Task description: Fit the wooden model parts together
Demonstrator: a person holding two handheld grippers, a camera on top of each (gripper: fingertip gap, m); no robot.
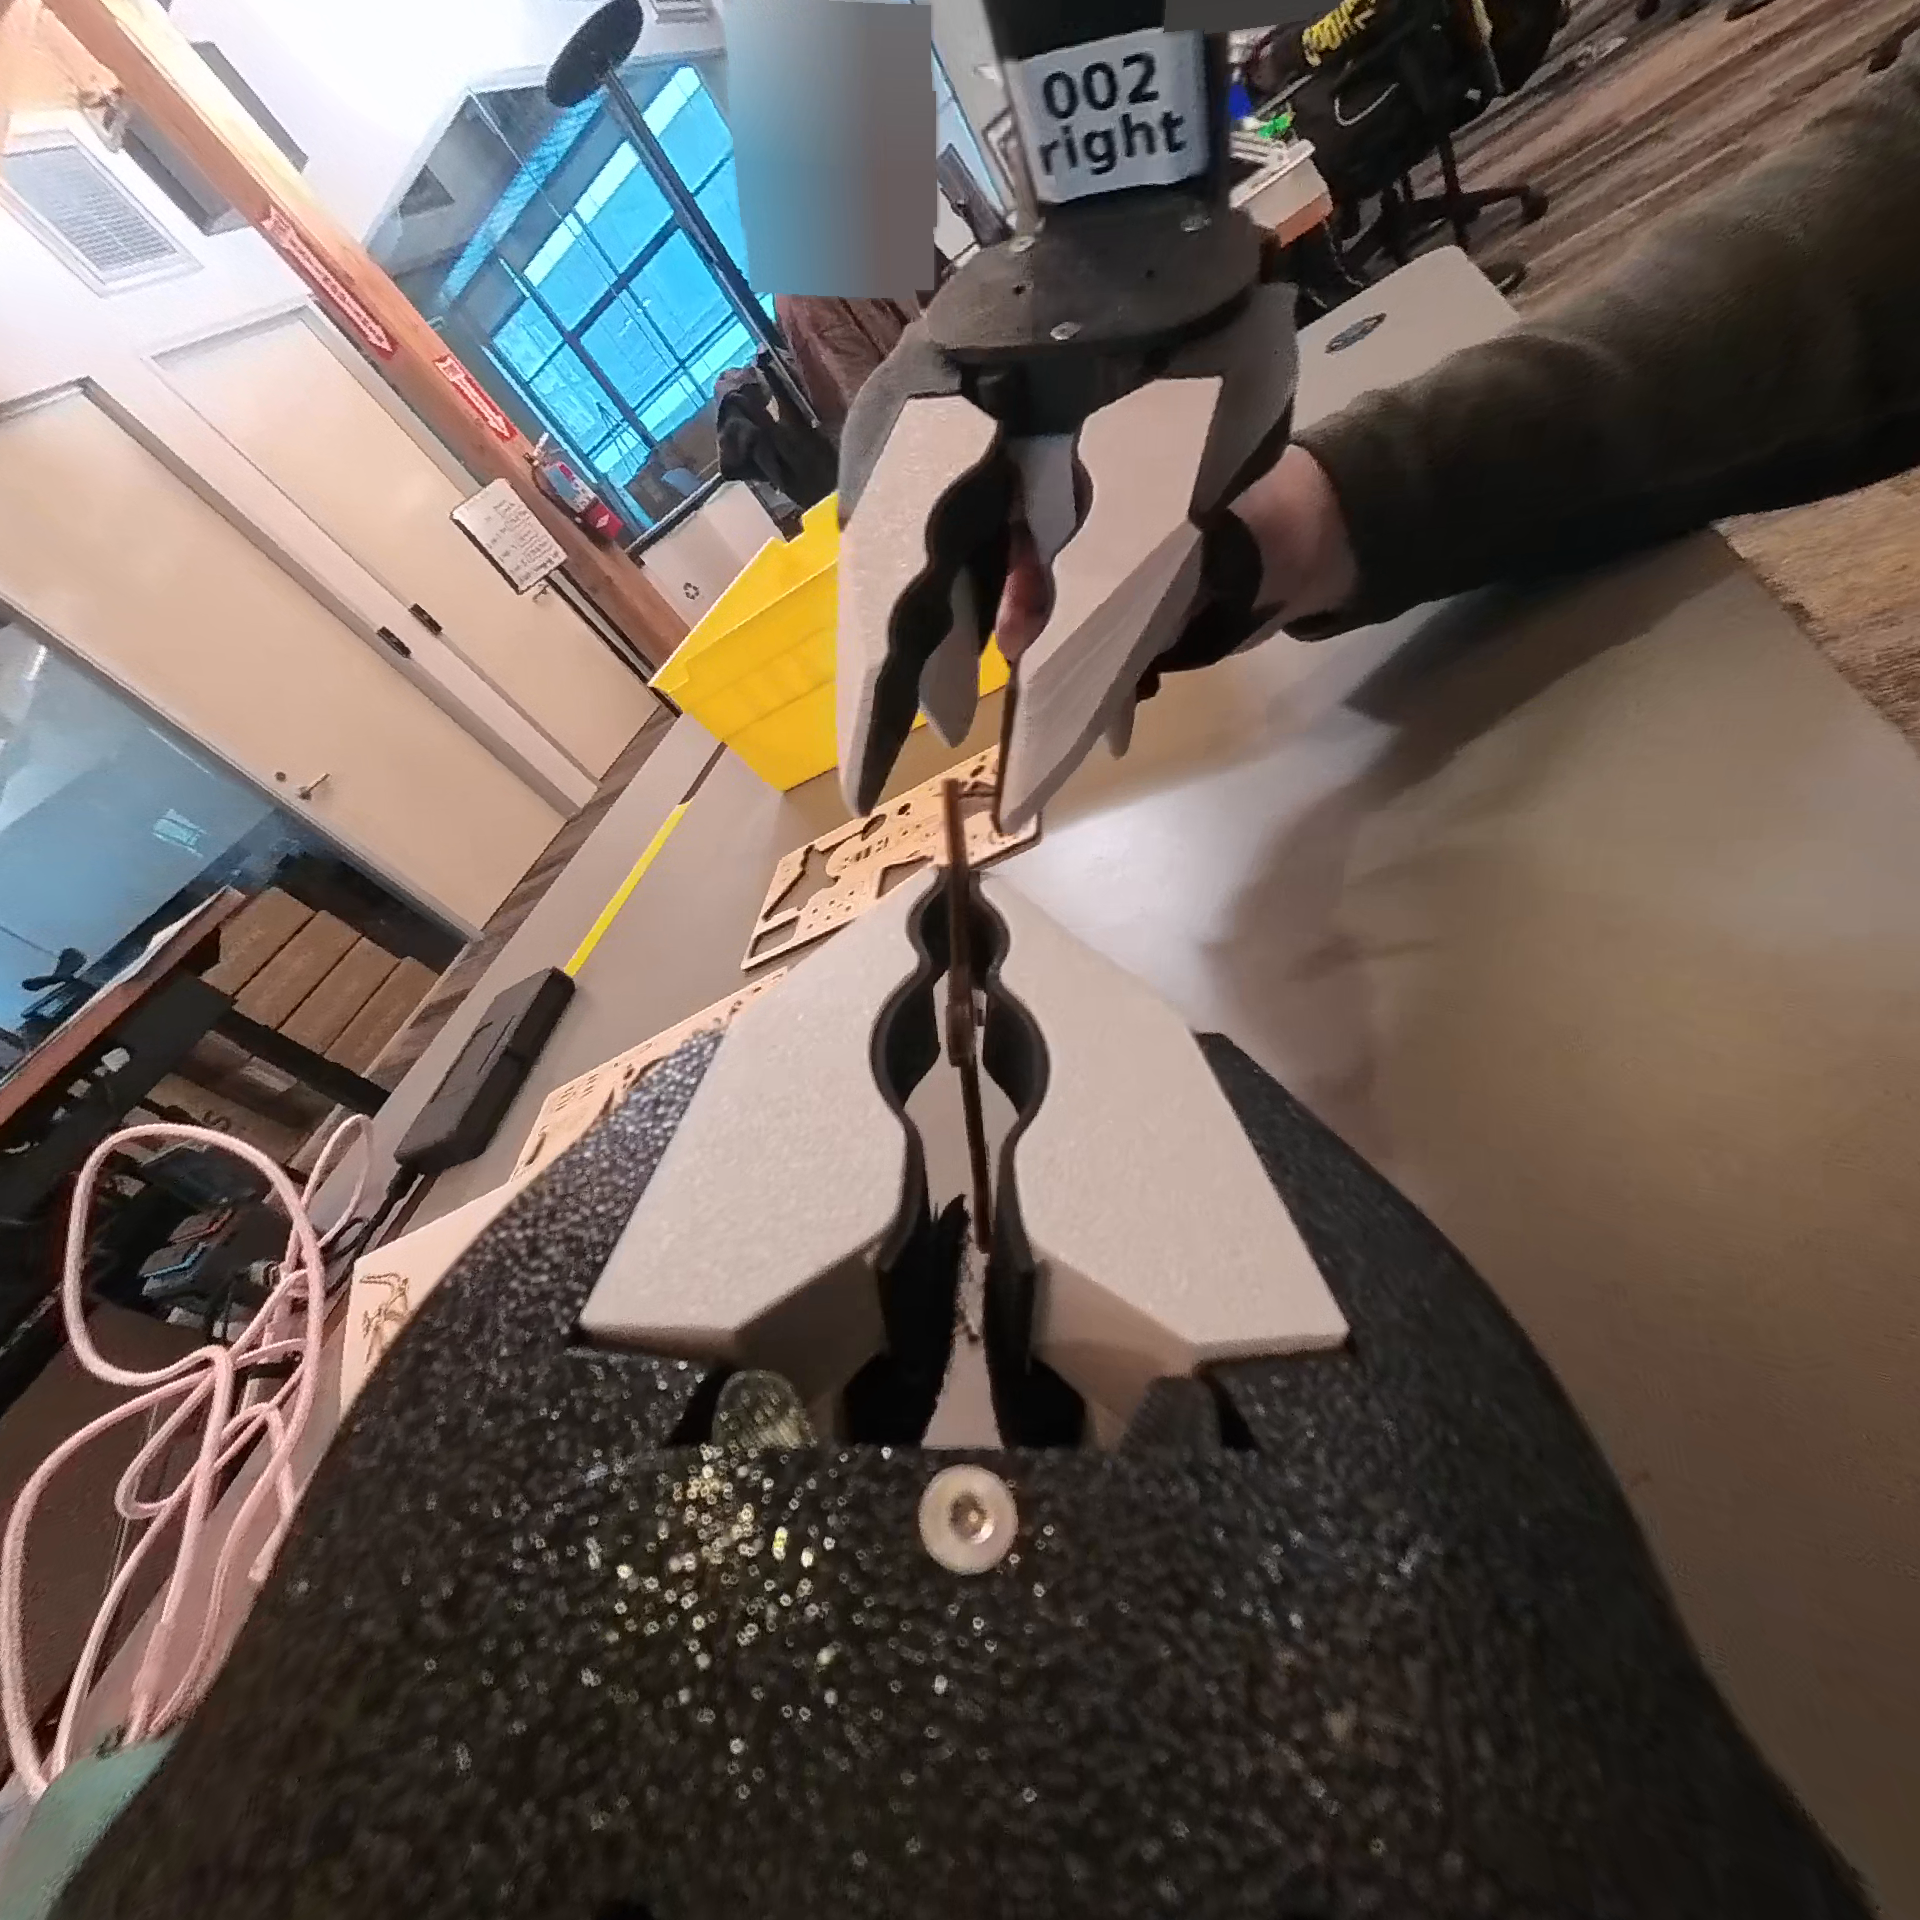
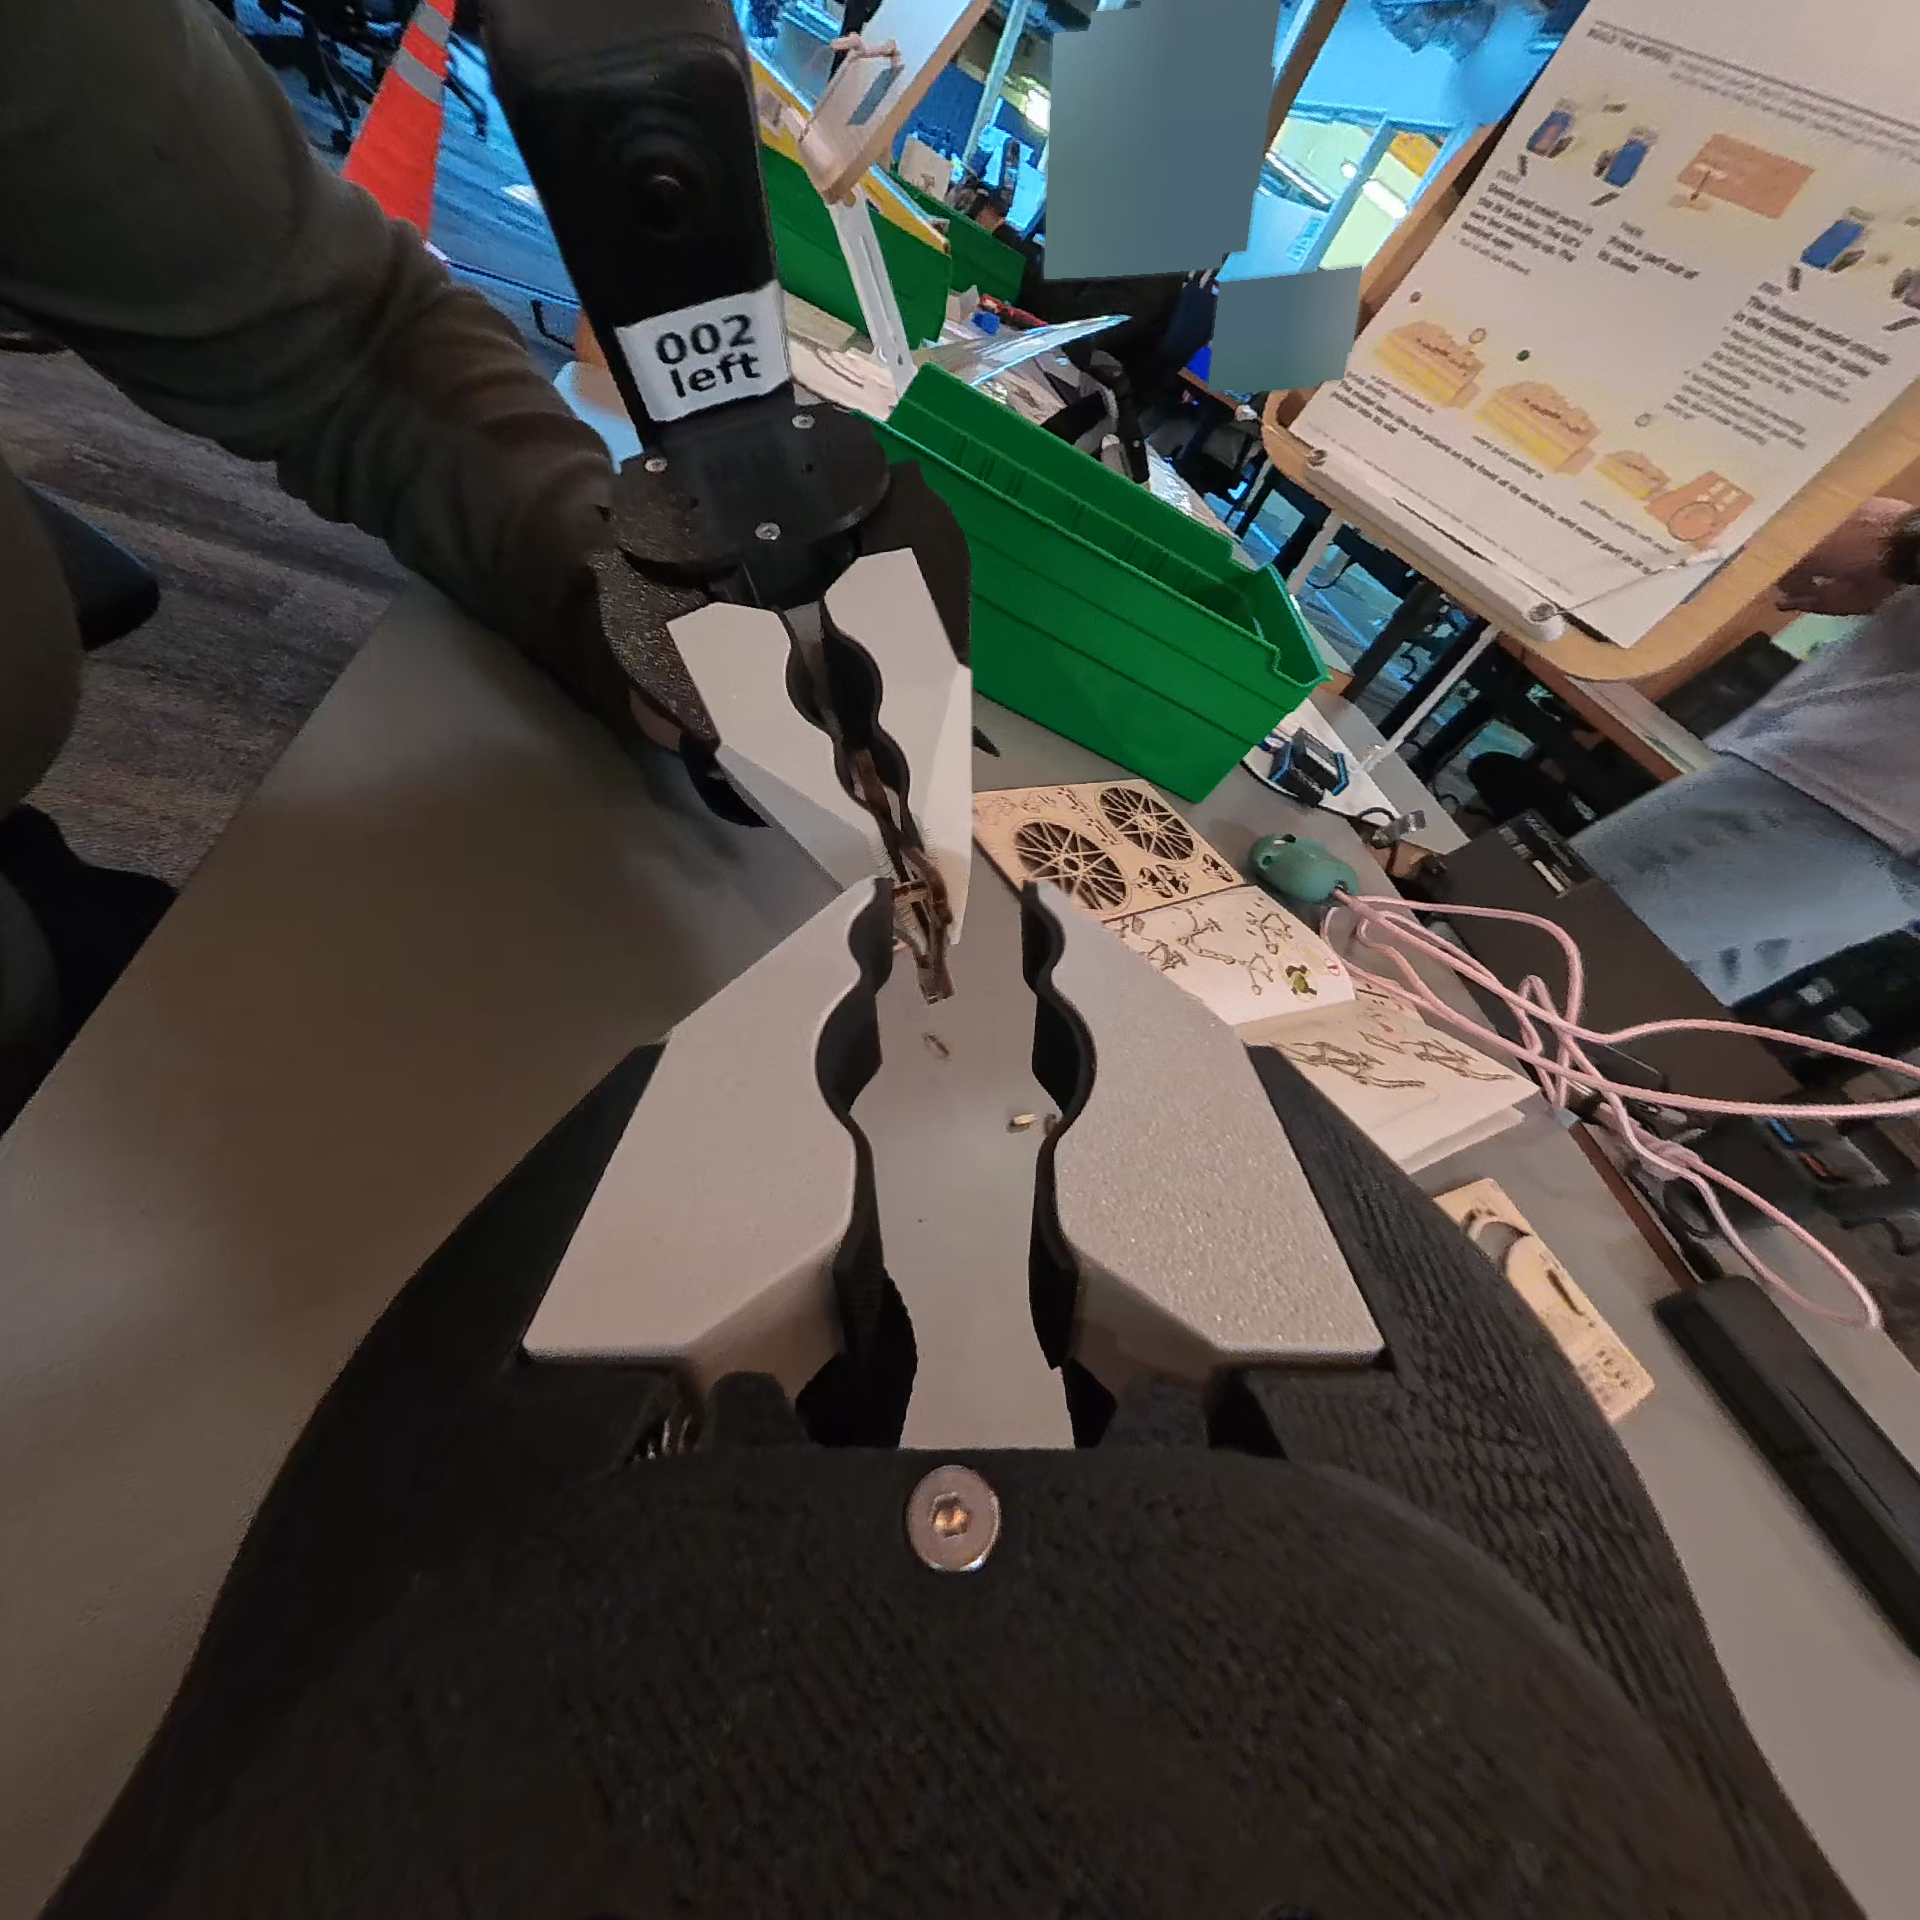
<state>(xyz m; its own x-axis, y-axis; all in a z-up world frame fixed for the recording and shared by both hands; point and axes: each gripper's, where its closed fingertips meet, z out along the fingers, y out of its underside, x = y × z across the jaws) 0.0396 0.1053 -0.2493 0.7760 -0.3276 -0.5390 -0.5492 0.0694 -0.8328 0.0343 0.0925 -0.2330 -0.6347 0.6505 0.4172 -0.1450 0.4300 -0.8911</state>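
Across the grey worktop cut plywood sheets are lying partly emptied, while the left claw is clenching a thin dark wooden part (edge-on) before the released right claw, so fitting seems barely begun.

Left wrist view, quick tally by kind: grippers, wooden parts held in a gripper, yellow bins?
Grippers: 2, the left gripper and the right gripper
Wooden part held: 1, in the left gripper
Yellow bin: 1
Total: 4
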